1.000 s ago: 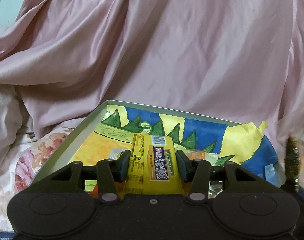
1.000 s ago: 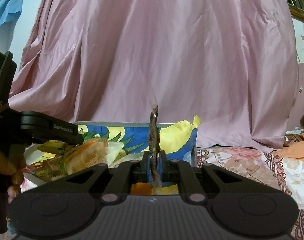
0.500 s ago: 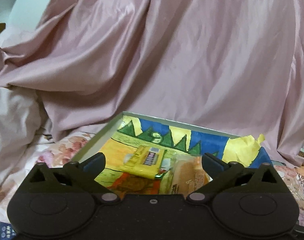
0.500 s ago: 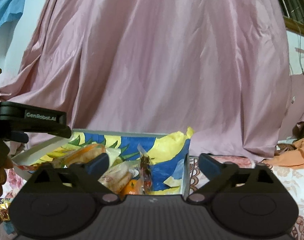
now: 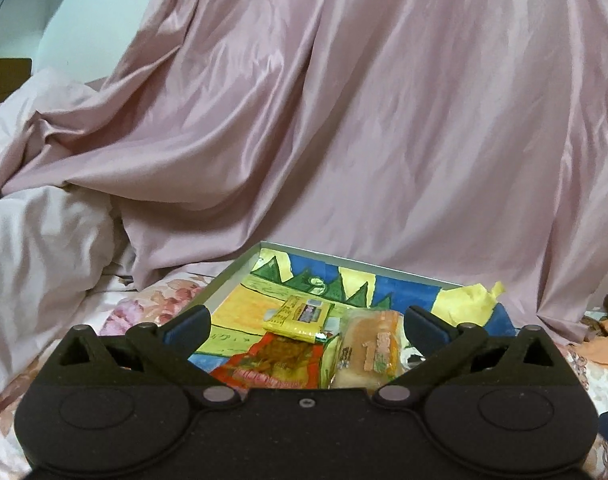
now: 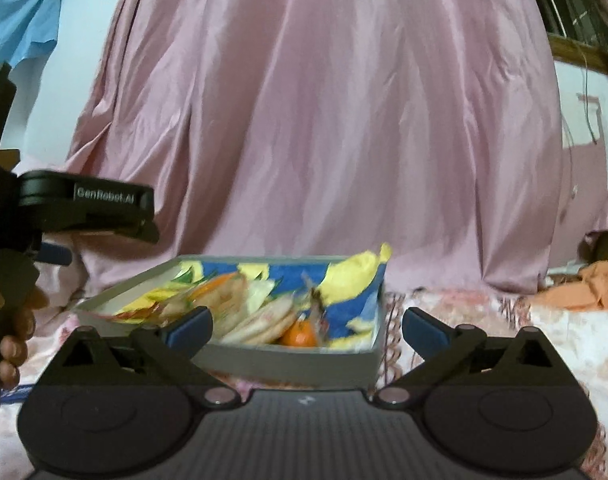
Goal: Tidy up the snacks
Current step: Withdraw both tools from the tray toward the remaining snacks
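Inside one box [image 5: 231, 276], three snack packets [image 5: 297, 314], none gripped.

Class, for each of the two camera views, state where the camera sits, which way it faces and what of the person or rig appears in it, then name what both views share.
Left wrist: rides on the left gripper, facing the open box and pink drape; only its own spread fingers show.
Right wrist: rides on the right gripper, facing the box's near wall; the left gripper and a hand show at left.
Shared: the box, its snack packets, the drape.
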Tool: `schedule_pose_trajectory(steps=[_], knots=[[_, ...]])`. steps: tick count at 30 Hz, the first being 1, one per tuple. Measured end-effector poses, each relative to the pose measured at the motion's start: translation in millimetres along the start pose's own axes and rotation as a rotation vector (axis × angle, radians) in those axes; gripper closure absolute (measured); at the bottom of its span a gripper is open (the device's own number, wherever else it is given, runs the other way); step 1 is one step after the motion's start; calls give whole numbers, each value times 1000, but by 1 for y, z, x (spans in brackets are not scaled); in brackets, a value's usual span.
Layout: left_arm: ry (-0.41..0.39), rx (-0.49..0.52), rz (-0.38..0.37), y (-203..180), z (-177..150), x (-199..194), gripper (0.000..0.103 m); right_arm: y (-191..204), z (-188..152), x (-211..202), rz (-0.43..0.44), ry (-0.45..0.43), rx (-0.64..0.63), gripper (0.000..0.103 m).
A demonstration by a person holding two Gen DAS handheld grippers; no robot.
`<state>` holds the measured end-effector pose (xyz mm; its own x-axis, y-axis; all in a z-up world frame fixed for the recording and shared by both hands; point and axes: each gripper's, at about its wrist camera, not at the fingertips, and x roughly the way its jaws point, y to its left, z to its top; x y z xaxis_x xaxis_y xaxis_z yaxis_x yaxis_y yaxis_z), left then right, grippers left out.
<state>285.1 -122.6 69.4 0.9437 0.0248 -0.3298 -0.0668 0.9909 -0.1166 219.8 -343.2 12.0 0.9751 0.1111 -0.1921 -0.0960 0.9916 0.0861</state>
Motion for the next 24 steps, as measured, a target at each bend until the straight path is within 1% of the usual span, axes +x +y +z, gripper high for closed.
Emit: schedule_pose_trajectory(steps=[4,13,18,24], knots=[[-3,14,-7,6,-8,-21,1,3,-3,-18,5,8,-14,0],[5,27,-7,25,-29,-64,1,1,-4,-53,6,10,5,0],[12,37,-11,38,-38,-85,1,8,-7,-70,18,14,-23,0],[11,44,-13,52,-49,-108,1,19,-12,-86,21,-5,-55,0]])
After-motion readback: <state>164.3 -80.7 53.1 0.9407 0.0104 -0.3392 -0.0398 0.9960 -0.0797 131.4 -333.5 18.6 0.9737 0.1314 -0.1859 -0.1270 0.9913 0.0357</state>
